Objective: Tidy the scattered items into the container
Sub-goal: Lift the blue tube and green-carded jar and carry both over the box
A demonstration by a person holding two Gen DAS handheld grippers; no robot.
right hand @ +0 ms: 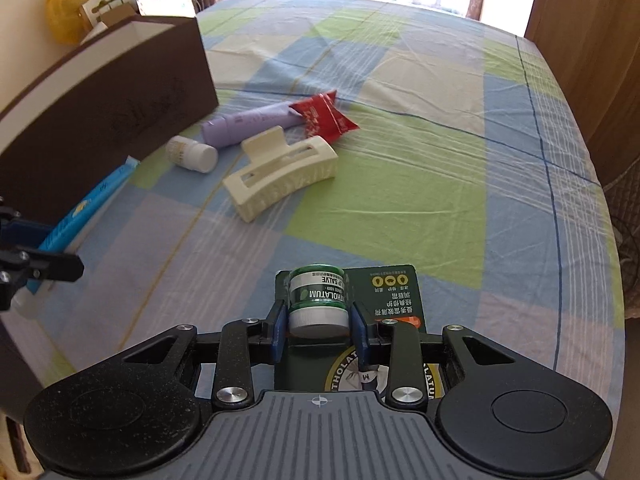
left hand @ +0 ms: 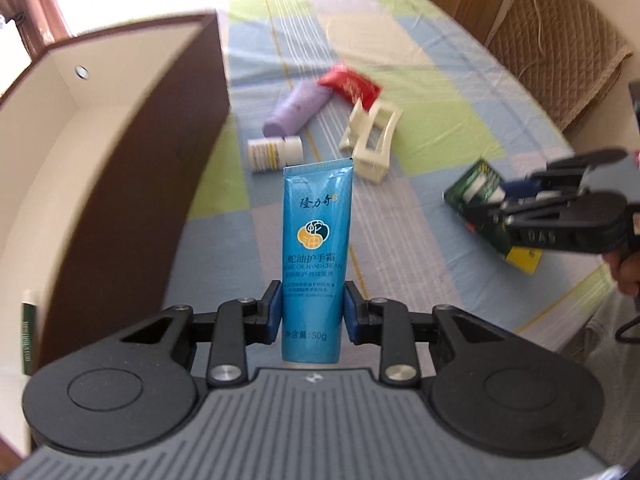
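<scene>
Gripping a blue hand-cream tube (left hand: 316, 264), left tongs (left hand: 311, 307) have both blue pads pressed on its sides, low on the body; crimped end points away from the camera. Tube is up off the bed (right hand: 400, 184), just beside the outer wall of the brown box (left hand: 132, 168). Box sits on the left side of the bed, open top, cream inside; a thin green item (left hand: 29, 336) shows at the left edge of the left wrist view, but whether it lies inside the box I cannot tell.

Right tongs (right hand: 319, 330) are closed on a small salve jar (right hand: 318, 300) fixed to a dark green card (right hand: 380, 296); pads touch the jar on both sides, white cap toward the camera. In the left wrist view the card hangs tilted above the bed. A hand (left hand: 628, 272) shows behind the right tongs at that view's right edge.

Lying loose on the checked bed sheet, near the box:
- white pill bottle (right hand: 192, 154), on its side, nearest the box wall
- purple tube (right hand: 248, 124), on its side, just beyond the bottle
- red packet (right hand: 324, 118), touching the far end of the purple tube
- cream hair clip (right hand: 280, 174), just beside the bottle and purple tube

Quilted chair back (left hand: 560, 48) stands past the bed's right edge.
</scene>
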